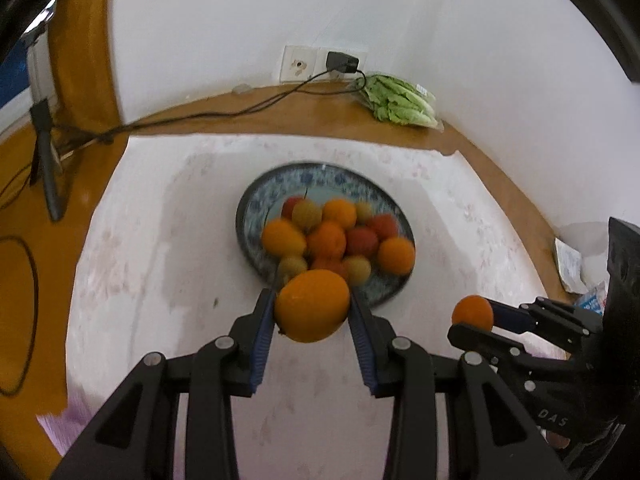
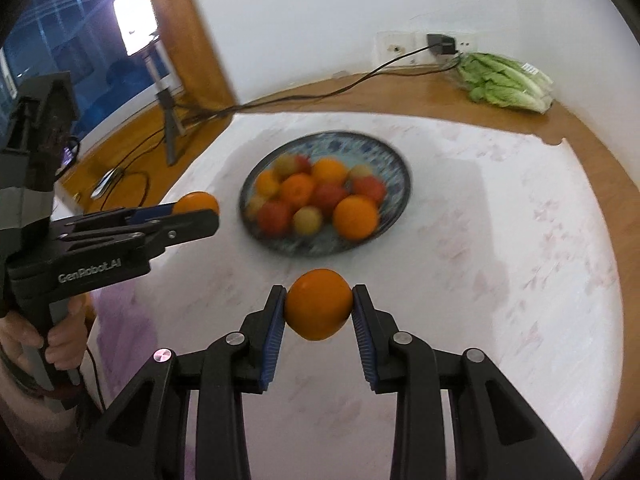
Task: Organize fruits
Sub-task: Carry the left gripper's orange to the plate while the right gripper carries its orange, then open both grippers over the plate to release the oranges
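The bench (image 2: 520, 216), covered in a pale cloth, stretches out ahead of both hand-held grippers, and straight ahead of each of them sits the blue patterned plate (image 2: 384, 148), already heaped with about 12 oranges, red tomato-like fruits and small yellowish ones. Far beyond the plate, against the wall, lies a bagged head of lettuce (image 2: 508, 82). The left hand-held gripper (image 1: 312, 308) is clamped on the bigger orange (image 1: 313, 306), its blue ribbed pads pressing the fruit's 2 sides near the widest part, with the fruit hanging just short of the plate's near rim. The right hand-held gripper (image 2: 319, 306) pinches a smaller orange (image 2: 319, 305) the same way, held in the air a little further back from the plate. To my eye these oranges are firm, fairly heavy for their size, and round with a waxy skin, so they could roll or squirt out if pinched off-centre; a hold across the middle, as both have now, looks safest, with moderate pressure so the peel is not bruised. The pile looks loose and crowded, so I reckon each fruit wants setting down gently into a gap or against the rim, since a dropped orange could knock the small fruits off the plate.
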{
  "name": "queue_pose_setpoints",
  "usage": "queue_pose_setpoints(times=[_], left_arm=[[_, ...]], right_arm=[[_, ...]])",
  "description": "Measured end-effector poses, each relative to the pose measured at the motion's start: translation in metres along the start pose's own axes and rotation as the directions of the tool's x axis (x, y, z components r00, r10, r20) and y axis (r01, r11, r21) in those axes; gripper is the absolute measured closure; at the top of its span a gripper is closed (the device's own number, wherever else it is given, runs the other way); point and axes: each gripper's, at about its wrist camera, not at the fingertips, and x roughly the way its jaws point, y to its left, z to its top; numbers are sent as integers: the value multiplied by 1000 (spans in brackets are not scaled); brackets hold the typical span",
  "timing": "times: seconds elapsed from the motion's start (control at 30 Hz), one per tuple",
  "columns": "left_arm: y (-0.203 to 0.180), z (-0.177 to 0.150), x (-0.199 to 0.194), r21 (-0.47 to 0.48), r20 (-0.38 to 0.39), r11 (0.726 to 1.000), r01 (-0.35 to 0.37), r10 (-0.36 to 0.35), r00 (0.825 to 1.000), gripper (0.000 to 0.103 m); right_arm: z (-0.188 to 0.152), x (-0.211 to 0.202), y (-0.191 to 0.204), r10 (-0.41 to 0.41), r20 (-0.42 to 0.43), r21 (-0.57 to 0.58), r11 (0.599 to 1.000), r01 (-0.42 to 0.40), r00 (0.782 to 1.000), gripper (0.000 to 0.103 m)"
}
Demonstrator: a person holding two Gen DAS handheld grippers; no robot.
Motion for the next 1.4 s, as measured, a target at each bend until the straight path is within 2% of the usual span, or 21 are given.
queue_pose_setpoints(times=[0.27, 0.57, 0.97, 1.4], left_arm=[[-4, 38, 24, 0, 14, 1000, -1, 1, 1000, 65], [9, 55, 57, -57, 27, 998, -18, 20, 999, 65], [9, 71, 81, -64, 41, 998, -15, 18, 999, 65], [8, 74, 90, -48, 42, 999, -7, 9, 999, 65]], right_arm=[[39, 19, -25, -50, 46, 44, 998, 48, 998, 69], [67, 48, -29, -69, 91, 38, 997, 66, 993, 69], [85, 71, -30, -104, 132, 0, 994, 105, 986, 69], [84, 91, -38, -87, 96, 1, 996, 87, 992, 69]])
